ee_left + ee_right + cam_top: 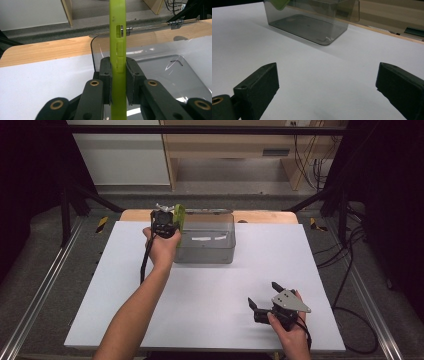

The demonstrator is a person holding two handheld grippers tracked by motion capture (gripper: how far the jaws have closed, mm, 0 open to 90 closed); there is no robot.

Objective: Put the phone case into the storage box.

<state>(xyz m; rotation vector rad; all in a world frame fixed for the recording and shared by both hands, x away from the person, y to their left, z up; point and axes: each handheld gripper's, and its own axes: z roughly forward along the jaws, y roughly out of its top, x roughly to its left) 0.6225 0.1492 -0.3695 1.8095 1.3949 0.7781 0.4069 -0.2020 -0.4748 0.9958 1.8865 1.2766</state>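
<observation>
Outstretched, left gripper point(167, 222) clamps green case point(118, 50) over clear box point(220, 252).

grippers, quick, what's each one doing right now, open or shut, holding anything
Left gripper: shut on the green phone case, held at the clear box.
Right gripper: open, holding nothing, over the white table.

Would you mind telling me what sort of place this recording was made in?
Probably a lab or workshop set up for recording. A white table sits inside a black metal frame, cables trail over the grey floor, and wooden furniture stands behind.
</observation>
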